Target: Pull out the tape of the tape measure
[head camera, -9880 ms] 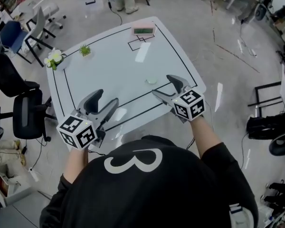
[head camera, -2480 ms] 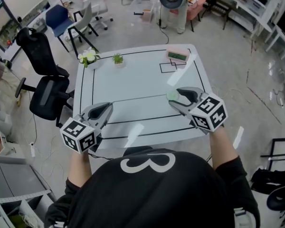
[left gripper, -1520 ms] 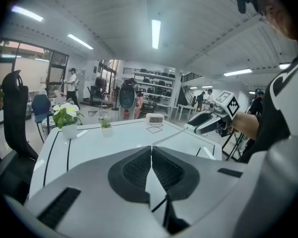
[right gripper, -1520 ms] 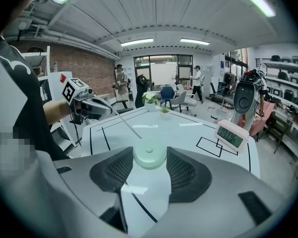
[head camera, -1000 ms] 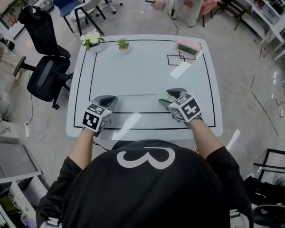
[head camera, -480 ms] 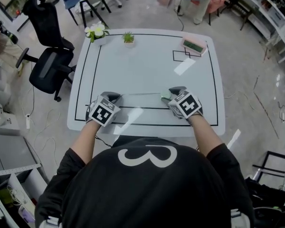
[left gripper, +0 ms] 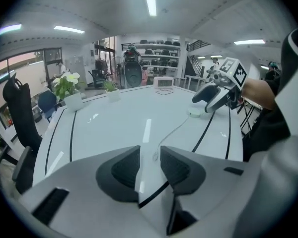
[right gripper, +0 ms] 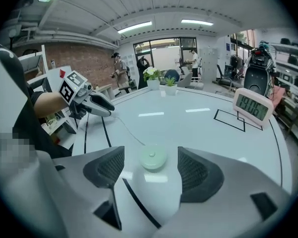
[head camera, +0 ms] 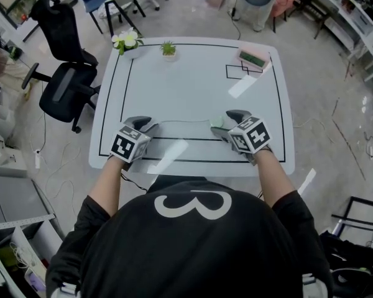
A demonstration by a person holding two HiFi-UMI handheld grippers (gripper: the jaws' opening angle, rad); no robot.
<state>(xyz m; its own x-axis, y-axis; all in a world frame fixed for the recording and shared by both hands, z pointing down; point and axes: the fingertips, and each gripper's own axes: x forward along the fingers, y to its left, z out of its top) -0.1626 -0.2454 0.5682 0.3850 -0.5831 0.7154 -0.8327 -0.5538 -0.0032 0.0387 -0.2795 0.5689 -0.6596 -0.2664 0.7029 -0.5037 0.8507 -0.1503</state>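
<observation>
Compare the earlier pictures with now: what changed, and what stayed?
The tape was pulled leftward out of the tape measure. The left hand-held gripper is opening off the tape's end; the right hand-held gripper is opening, the tape measure loose between its jaws. Clock and plant stayed put.

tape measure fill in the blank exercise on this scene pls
The tape measure case is pale ____. It lies untouched between the opening ____ of the right gripper. Its tape reaches the left gripper, also opening; a ____ clock stands farther back.
Missing: green; jaws; pink
</observation>
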